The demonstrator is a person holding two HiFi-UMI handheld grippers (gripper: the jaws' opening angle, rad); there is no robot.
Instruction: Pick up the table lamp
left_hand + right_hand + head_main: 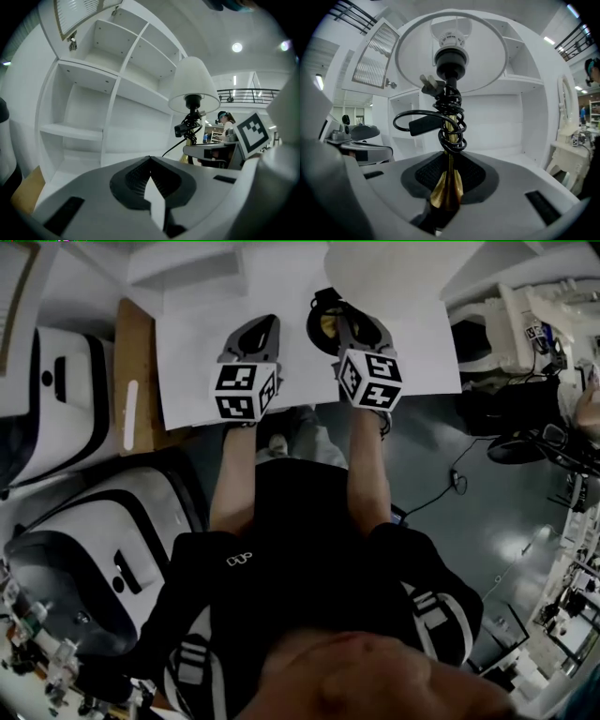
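While the right tongs (448, 171) clamp the table lamp (451, 56) by its brass stem (447, 190) over the white tabletop (202, 352), the left tongs (150, 160) sit closed, empty, alongside.

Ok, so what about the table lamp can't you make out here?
Table lamp base: half covered by the right gripper in the head view; hidden beneath its jaws in the right gripper view.
Lamp shade: cut off by the head view's top edge.
Lower stem: mostly behind the right gripper in the left gripper view.
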